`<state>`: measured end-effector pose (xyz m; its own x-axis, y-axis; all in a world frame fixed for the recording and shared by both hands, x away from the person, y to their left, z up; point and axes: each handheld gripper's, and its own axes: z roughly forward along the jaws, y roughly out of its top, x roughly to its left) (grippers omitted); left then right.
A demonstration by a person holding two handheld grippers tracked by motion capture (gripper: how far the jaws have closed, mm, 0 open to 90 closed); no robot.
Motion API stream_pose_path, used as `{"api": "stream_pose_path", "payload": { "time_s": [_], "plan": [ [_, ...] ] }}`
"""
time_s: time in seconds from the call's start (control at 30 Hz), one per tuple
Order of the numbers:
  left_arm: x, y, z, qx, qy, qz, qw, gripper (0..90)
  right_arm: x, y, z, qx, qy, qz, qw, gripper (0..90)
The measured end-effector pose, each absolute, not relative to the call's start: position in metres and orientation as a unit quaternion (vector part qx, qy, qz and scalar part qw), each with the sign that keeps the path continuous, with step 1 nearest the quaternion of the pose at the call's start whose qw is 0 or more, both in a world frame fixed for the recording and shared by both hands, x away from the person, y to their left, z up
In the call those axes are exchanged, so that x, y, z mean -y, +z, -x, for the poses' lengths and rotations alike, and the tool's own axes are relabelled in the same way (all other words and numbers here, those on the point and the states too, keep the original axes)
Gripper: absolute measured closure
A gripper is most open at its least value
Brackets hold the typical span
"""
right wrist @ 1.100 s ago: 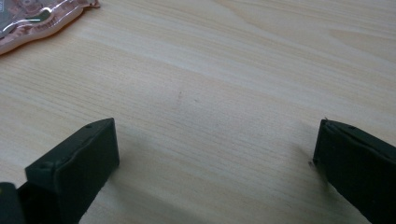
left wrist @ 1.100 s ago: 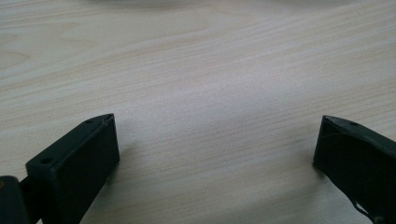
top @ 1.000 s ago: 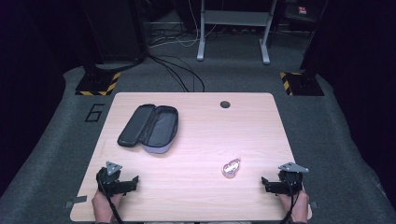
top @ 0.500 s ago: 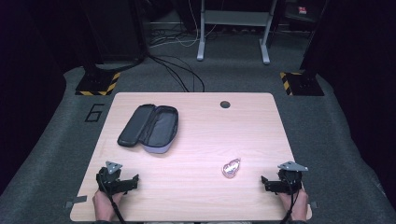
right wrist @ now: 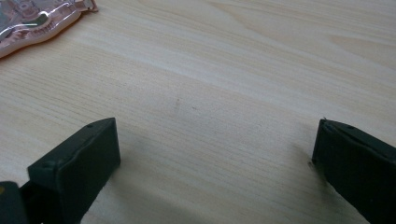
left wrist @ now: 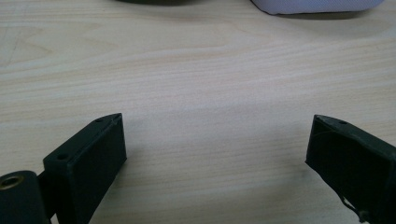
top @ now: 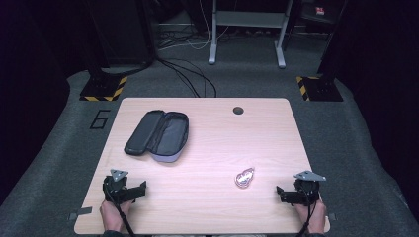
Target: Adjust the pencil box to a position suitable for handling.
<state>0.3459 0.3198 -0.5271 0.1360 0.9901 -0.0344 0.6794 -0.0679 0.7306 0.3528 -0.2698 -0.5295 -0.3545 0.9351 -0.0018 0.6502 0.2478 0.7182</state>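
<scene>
Your left gripper [top: 140, 190] sits at the near left of the bench [top: 212, 143], fingers [left wrist: 88, 154] wide apart over bare wood, having just been closing a touch with nothing between them. Your right gripper [top: 280, 193] sits at the near right, fingers [right wrist: 79, 163] spread, empty. The shiny pink packet [top: 244, 177] lies just left of it; the open zip case [top: 158, 135] is far left.

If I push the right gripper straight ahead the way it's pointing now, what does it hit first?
Probably the small pink packet. The right gripper points left across the table, jaws open, bare wood ahead; the packet sits slightly off that line, so it could slip past.
</scene>
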Motion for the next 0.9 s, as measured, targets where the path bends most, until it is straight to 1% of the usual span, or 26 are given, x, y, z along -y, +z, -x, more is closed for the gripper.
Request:
{"api": "stream_pose_path", "payload": {
  "time_s": [0.13,0.2,0.3,0.47,0.57,0.67,0.7,0.8,0.83,0.9],
  "plan": [
    [-0.315,-0.527,-0.35,-0.605,0.241,-0.695,0.305,5.1,0.27,-0.529,-0.352,-0.756,0.324,-0.521,0.228,3.5],
    [-0.313,-0.528,-0.351,-0.6,0.246,-0.697,0.304,5.0,0.267,-0.528,-0.351,-0.754,0.319,-0.523,0.235,2.0],
    [-0.311,-0.529,-0.352,-0.598,0.25,-0.699,0.302,4.5,0.262,-0.525,-0.35,-0.747,0.335,-0.529,0.225,0.6],
    [-0.309,-0.531,-0.352,-0.595,0.255,-0.701,0.299,2.1,0.244,-0.512,-0.35,-0.738,0.353,-0.531,0.219,1.0],
    [-0.308,-0.532,-0.352,-0.594,0.26,-0.699,0.302,1.5,0.218,-0.504,-0.354,-0.746,0.353,-0.523,0.213,1.6],
    [-0.308,-0.532,-0.352,-0.593,0.259,-0.7,0.302,1.3,0.207,-0.501,-0.357,-0.749,0.355,-0.521,0.205,1.6],
    [-0.308,-0.532,-0.352,-0.593,0.259,-0.7,0.302,1.2,0.196,-0.5,-0.36,-0.749,0.36,-0.52,0.197,1.6],
    [-0.308,-0.532,-0.352,-0.593,0.259,-0.7,0.302,1.0,0.188,-0.498,-0.363,-0.753,0.358,-0.516,0.198,2.0],
    [-0.308,-0.532,-0.352,-0.593,0.257,-0.701,0.302,0.7,0.179,-0.498,-0.366,-0.755,0.355,-0.514,0.198,2.6],
    [-0.308,-0.532,-0.352,-0.593,0.257,-0.701,0.302,0.5,0.171,-0.498,-0.37,-0.762,0.352,-0.51,0.19,2.8]
  ]
}}
